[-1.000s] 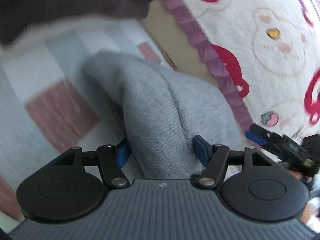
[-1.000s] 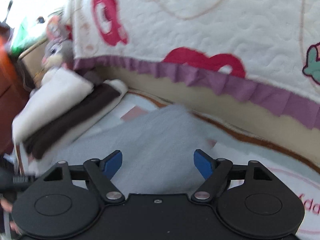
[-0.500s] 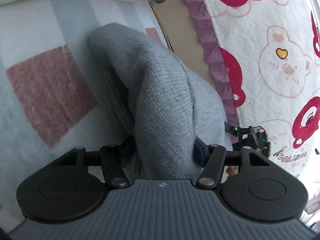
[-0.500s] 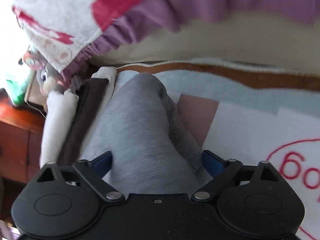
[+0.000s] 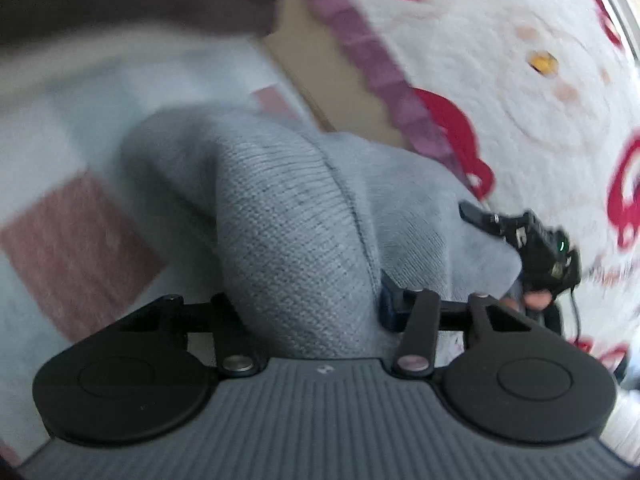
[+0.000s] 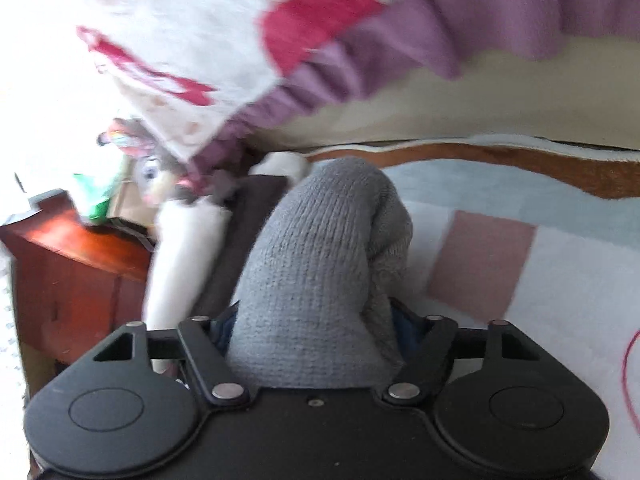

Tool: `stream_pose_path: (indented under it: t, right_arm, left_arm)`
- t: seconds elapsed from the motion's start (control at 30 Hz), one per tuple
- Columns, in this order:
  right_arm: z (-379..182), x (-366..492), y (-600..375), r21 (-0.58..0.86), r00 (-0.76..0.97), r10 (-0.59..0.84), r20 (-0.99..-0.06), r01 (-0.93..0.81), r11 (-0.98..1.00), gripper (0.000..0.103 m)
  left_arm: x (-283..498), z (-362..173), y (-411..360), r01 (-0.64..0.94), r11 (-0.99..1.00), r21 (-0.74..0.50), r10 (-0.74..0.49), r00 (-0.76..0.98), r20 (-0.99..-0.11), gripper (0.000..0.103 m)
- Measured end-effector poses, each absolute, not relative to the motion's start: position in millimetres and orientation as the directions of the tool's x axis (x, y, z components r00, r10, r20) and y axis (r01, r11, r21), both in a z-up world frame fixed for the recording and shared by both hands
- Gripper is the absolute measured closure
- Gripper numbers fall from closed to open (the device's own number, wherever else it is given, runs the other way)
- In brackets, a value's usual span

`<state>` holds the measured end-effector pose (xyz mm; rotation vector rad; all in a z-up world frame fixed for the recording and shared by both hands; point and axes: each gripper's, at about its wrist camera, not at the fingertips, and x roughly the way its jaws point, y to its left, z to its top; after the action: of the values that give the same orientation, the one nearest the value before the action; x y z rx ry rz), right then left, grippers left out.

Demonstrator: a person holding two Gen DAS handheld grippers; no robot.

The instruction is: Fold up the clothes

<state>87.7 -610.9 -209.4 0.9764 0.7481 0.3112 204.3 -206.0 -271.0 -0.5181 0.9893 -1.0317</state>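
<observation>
A: Where the grey knit garment (image 5: 288,232) rises from the patterned blanket (image 5: 76,240), which way does it run?
B: Toward 12 o'clock from each tool, bunched between the jaws.
A: Tool states?
B: Left tool (image 5: 308,304) closing, pads pressing the knit; right tool (image 6: 316,332) closing around a thick fold, nearer the bedside cabinet (image 6: 68,276) at 9 o'clock

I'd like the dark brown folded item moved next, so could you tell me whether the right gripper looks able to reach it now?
Probably not yet: the right gripper is closing around the grey knit garment, which fills its jaws, with the dark brown folded item behind.
</observation>
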Motion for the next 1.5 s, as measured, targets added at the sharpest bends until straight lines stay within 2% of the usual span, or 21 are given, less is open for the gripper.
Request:
stream_pose_path:
  t: [0.1,0.23,0.4,0.47,0.57,0.63,0.7,0.8,0.83,0.9,0.93,0.97,1.1,1.5]
  right_arm:
    - [-202.4,83.4,-605.5,0.803,0.710,0.526,-0.468,0.092,0.589,0.027]
    - [-213.0,84.4,-606.4,0.741,0.690,0.440,-0.574,0.209,0.638,0.018]
    - [-212.3,71.6,-601.8,0.715,0.705,0.383,-0.598,0.253,0.651,0.009]
    - [-217.5,63.8,-597.5,0.723,0.683,0.409,-0.605,0.255,0.642,0.005]
    - [-235.6,53.3,-595.9,0.783,0.672,0.475,-0.569,0.265,0.563,0.001]
    - [-241.0,55.1,-595.5,0.801,0.684,0.481,-0.548,0.264,0.538,0.000]
    - [-241.8,69.7,-592.7,0.797,0.684,0.477,-0.552,0.263,0.544,0.000]
    - [-240.0,97.1,-587.5,0.781,0.684,0.462,-0.564,0.261,0.567,0.000]
    - [-239.0,102.4,-586.7,0.782,0.698,0.451,-0.557,0.258,0.567,0.004]
    - [-233.6,103.1,-583.9,0.792,0.727,0.436,-0.530,0.242,0.560,0.016]
    - [-227.9,98.2,-582.0,0.801,0.742,0.435,-0.510,0.225,0.555,0.025]
    - [-221.8,91.3,-580.6,0.808,0.757,0.434,-0.489,0.205,0.552,0.030]
    - [-199.0,70.0,-571.8,0.831,0.801,0.427,-0.421,0.152,0.535,0.033]
    - [-95.1,42.7,-542.7,0.819,0.858,0.459,-0.231,-0.083,0.568,0.033]
  left_arm:
    - [198.8,-262.9,-202.9,0.439,0.455,-0.775,-0.888,0.154,-0.434,0.056]
    - [204.0,-273.6,-204.3,0.419,0.499,-0.759,-0.862,0.147,-0.486,0.054]
    - [209.7,-276.2,-204.4,0.404,0.502,-0.765,-0.859,0.133,-0.494,0.050]
    - [210.9,-278.5,-205.2,0.394,0.503,-0.769,-0.859,0.131,-0.495,0.048]
    - [214.1,-283.7,-204.5,0.381,0.497,-0.780,-0.863,0.120,-0.491,0.046]
    - [216.3,-286.0,-206.3,0.370,0.493,-0.788,-0.866,0.118,-0.486,0.043]
    - [217.7,-289.4,-208.3,0.357,0.486,-0.798,-0.870,0.115,-0.479,0.036]
    - [220.1,-296.3,-209.3,0.315,0.457,-0.832,-0.889,0.133,-0.438,0.036]
    - [220.0,-296.1,-210.6,0.317,0.453,-0.833,-0.891,0.140,-0.432,0.036]
    - [217.5,-290.6,-214.8,0.379,0.473,-0.796,-0.880,0.156,-0.449,0.049]
    - [215.7,-287.0,-214.3,0.393,0.476,-0.787,-0.878,0.166,-0.449,0.051]
    - [214.0,-283.2,-213.7,0.405,0.481,-0.778,-0.876,0.174,-0.450,0.054]
    - [200.5,-253.8,-213.4,0.512,0.497,-0.700,-0.863,0.211,-0.459,0.056]
    - [175.3,-154.5,-160.0,0.619,0.425,-0.660,-0.905,0.291,-0.310,0.056]
